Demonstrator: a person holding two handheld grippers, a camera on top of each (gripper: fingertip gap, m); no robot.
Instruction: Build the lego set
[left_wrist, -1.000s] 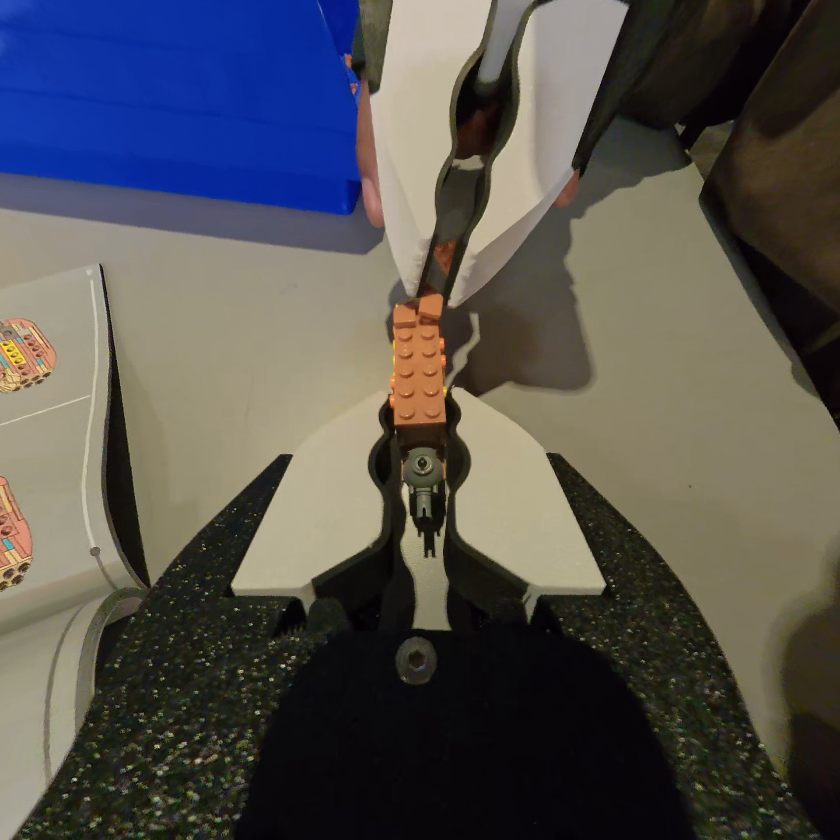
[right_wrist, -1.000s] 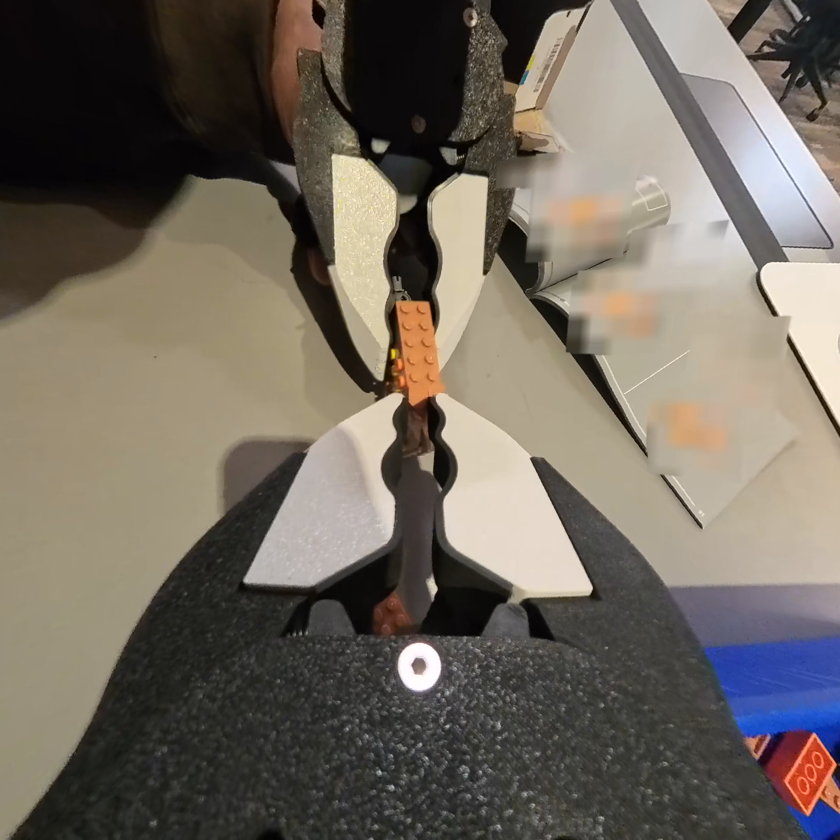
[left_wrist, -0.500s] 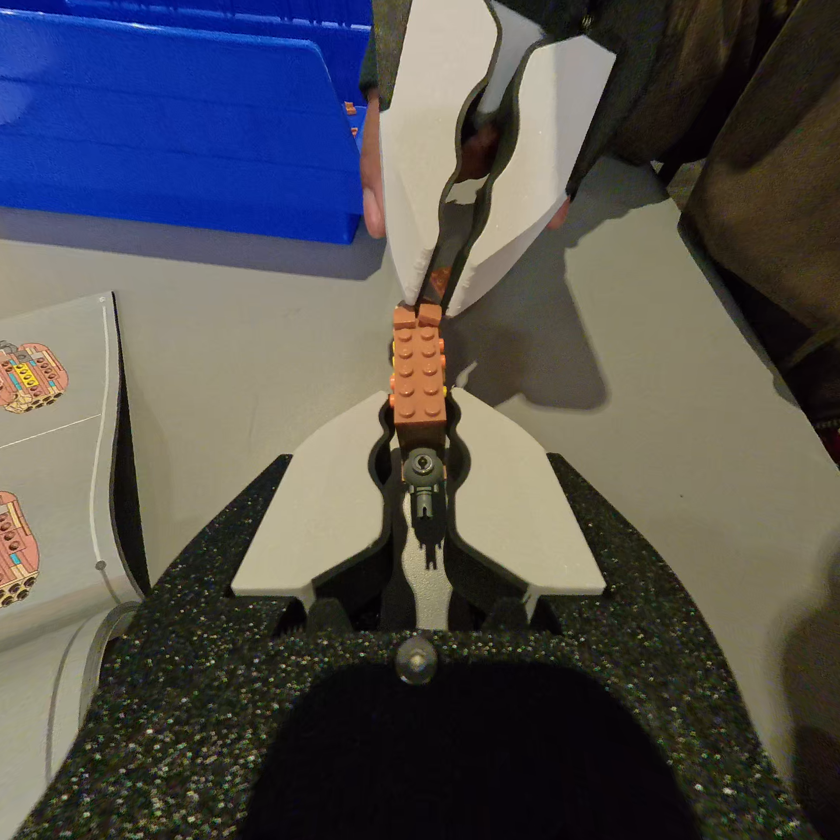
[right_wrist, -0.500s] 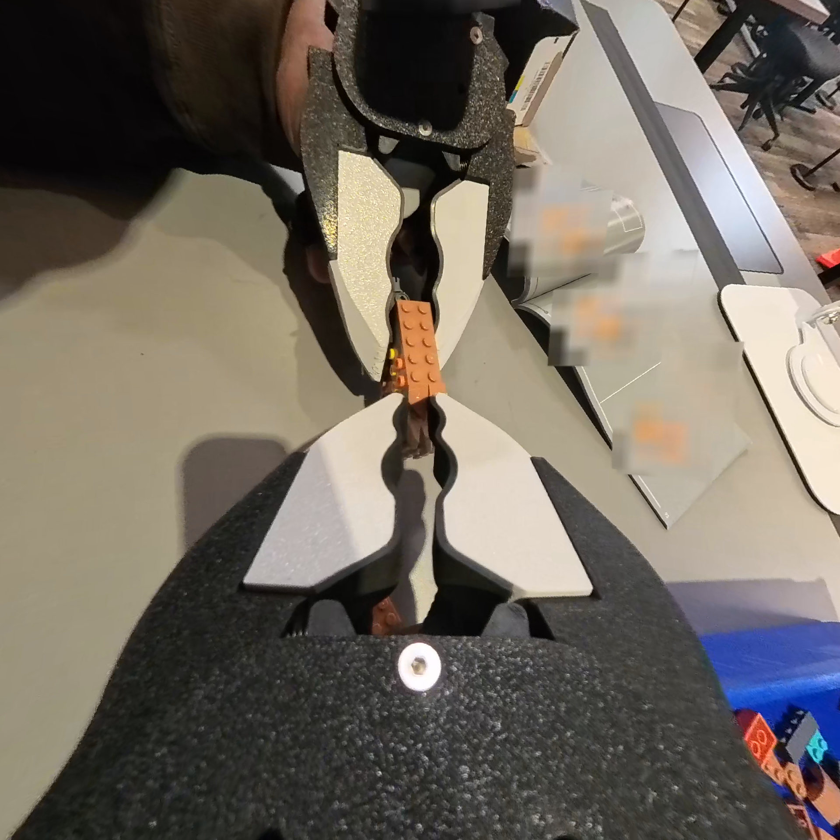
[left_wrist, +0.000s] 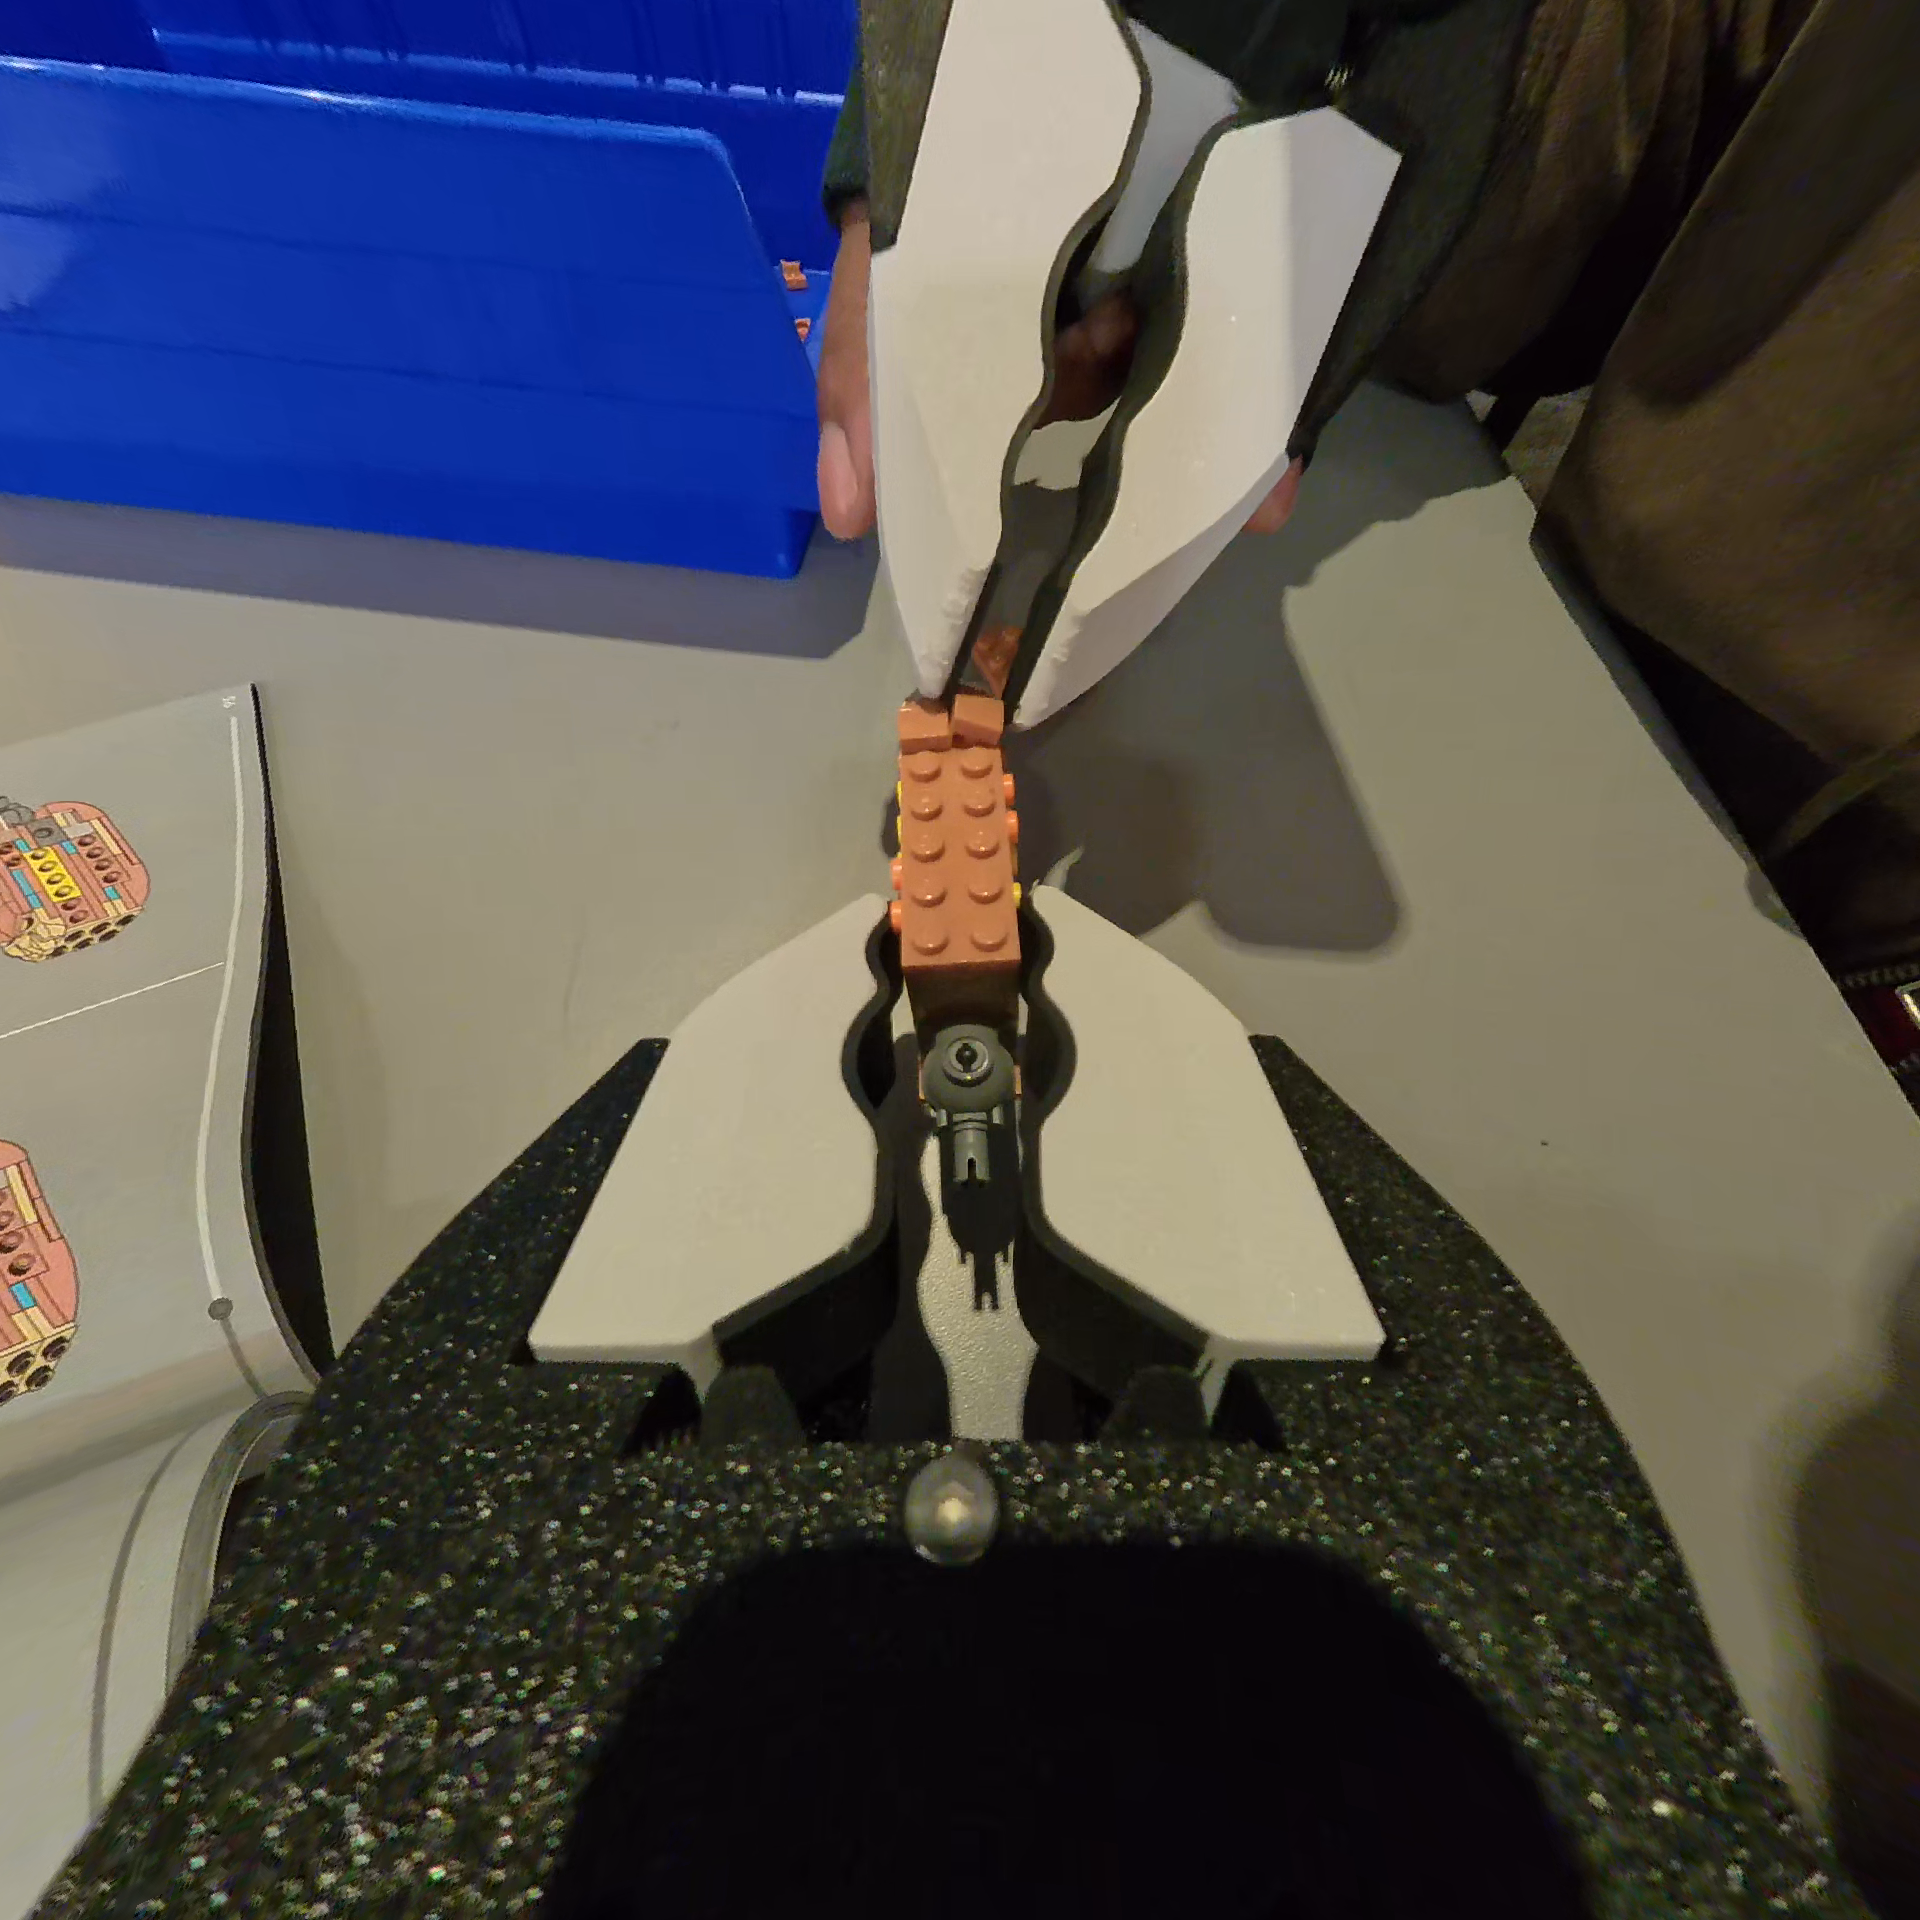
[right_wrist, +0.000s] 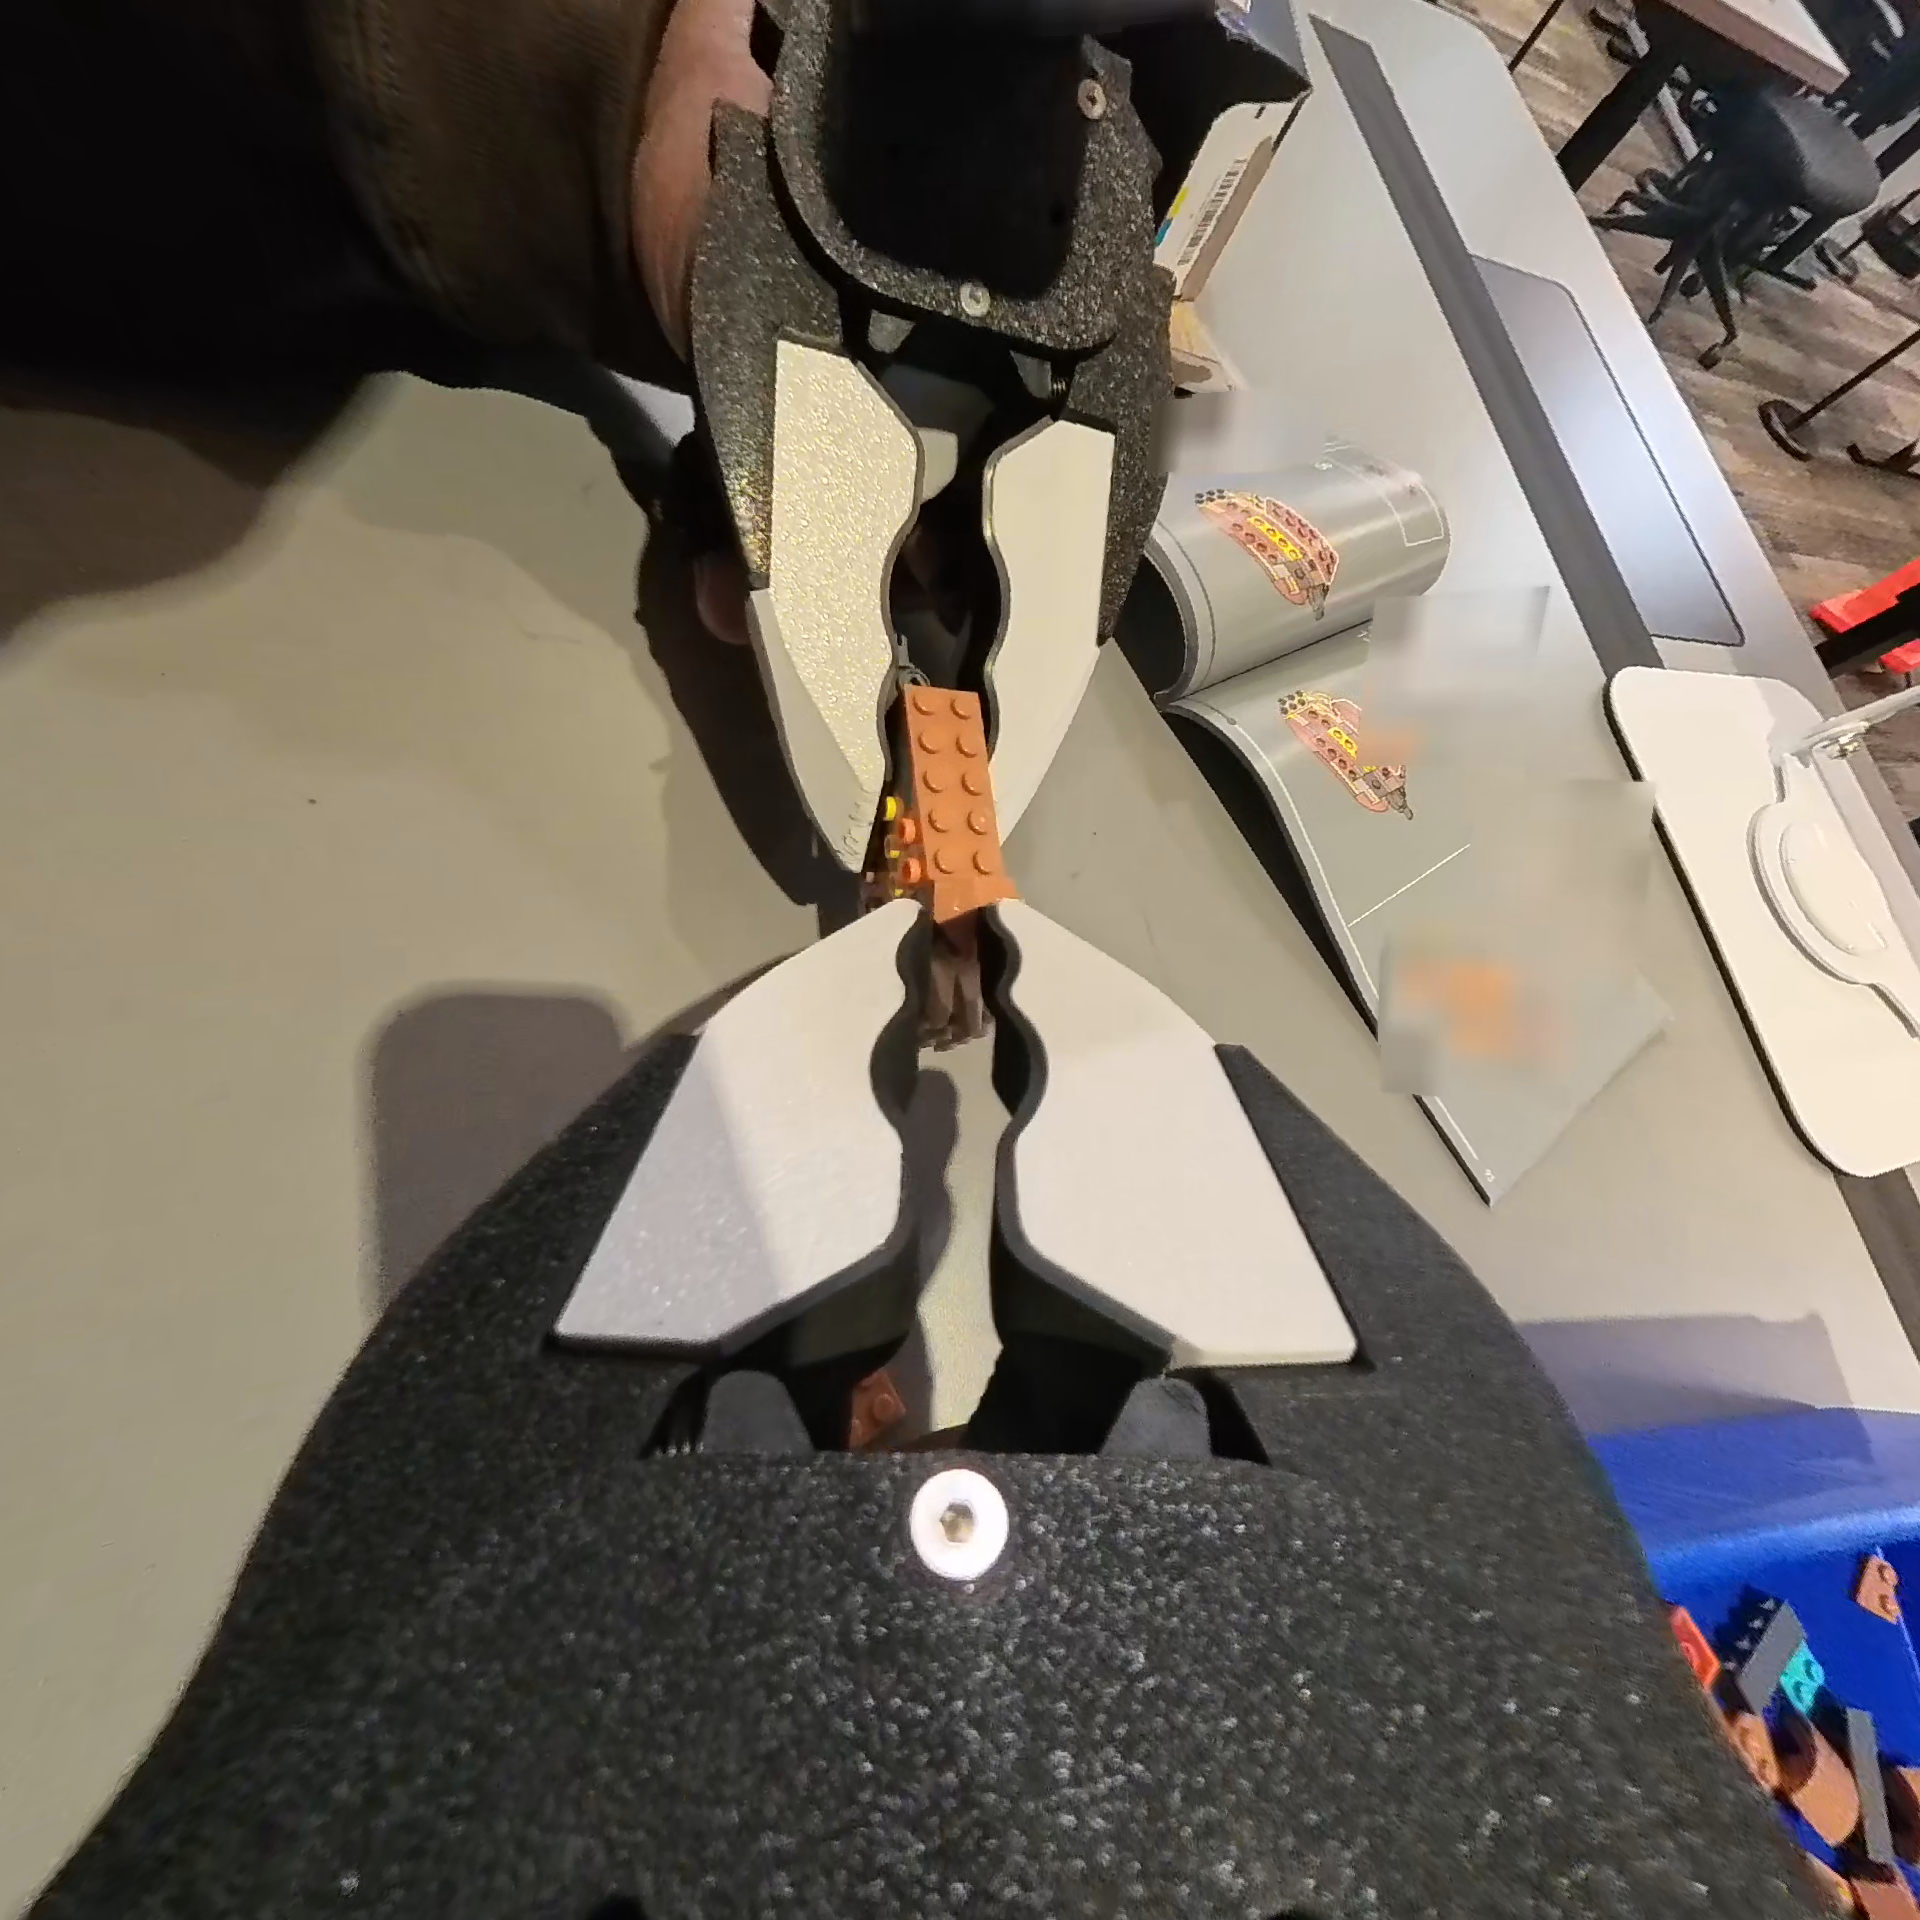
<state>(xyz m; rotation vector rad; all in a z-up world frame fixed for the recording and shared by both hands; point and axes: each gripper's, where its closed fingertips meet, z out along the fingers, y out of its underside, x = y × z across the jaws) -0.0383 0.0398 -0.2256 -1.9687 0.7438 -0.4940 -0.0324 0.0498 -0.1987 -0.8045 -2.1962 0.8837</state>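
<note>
My left gripper (left_wrist: 961, 906) is shut on an orange studded lego assembly (left_wrist: 954, 862), studs up, with a grey pin part (left_wrist: 966, 1075) at its near end. My right gripper (left_wrist: 982, 696) comes in from the top and is shut on a small reddish-brown piece (left_wrist: 992, 655) that touches the assembly's far end. In the right wrist view my right gripper (right_wrist: 951, 914) pinches the dark brown piece (right_wrist: 951, 987) against the assembly (right_wrist: 951, 800), which my left gripper (right_wrist: 935, 842) holds opposite. Both are held above the grey table (left_wrist: 1351, 1039).
Blue bins (left_wrist: 416, 312) stand at the back left. An open instruction booklet (left_wrist: 114, 987) lies left; it also shows in the right wrist view (right_wrist: 1351, 831). A blue bin of loose bricks (right_wrist: 1766, 1714) and a white pad (right_wrist: 1714, 883) are on the right. A loose brown piece (right_wrist: 878, 1413) sits inside my right gripper's body. The tips of both grippers are at nearly the same place.
Both grippers stay shut and joined at the assembly. The pair has shifted slightly, so more of the blue bins and the booklet comes into view.
</note>
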